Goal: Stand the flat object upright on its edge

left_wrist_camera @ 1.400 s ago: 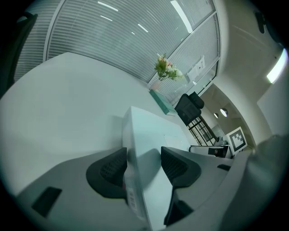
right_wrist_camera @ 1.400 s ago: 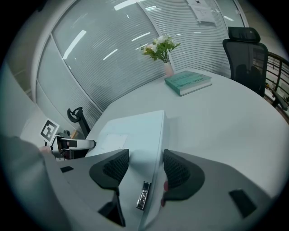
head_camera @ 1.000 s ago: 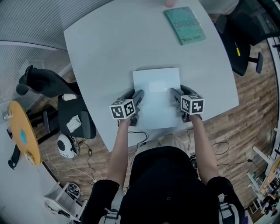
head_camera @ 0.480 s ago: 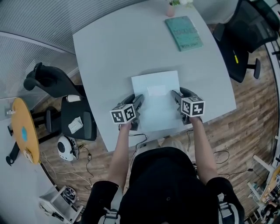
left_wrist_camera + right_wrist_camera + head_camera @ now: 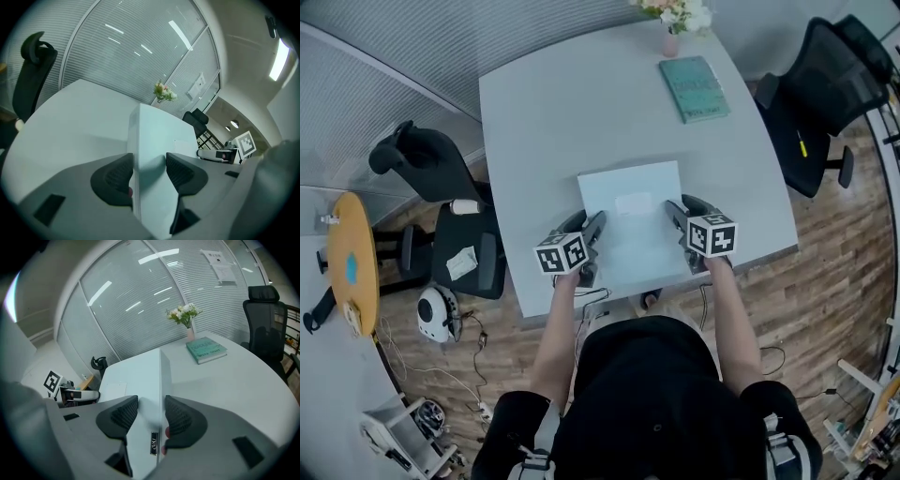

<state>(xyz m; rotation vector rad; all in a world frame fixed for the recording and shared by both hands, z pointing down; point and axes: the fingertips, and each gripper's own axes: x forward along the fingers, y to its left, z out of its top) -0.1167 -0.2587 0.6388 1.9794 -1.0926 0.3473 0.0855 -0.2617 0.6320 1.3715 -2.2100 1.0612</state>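
A flat white box (image 5: 630,220) lies on the pale grey table (image 5: 544,122) near its front edge. My left gripper (image 5: 592,234) is at the box's left edge, which runs between its pads (image 5: 149,173); a thin shadow gap shows at one pad. At the opposite edge is my right gripper (image 5: 678,220), whose jaws are closing around the box's side (image 5: 151,416) without visibly pressing. Both gripper views show the box (image 5: 159,136) (image 5: 136,371) running away from the jaws.
A teal book (image 5: 694,87) and a small vase of flowers (image 5: 672,42) sit at the table's far right. A black office chair (image 5: 825,94) stands to the right and another chair (image 5: 422,164) to the left. The table's front edge is just behind both grippers.
The head view has shifted, so more of the far table and the flowers now show. Both grippers stay at the box's two side edges; the box has not visibly moved.
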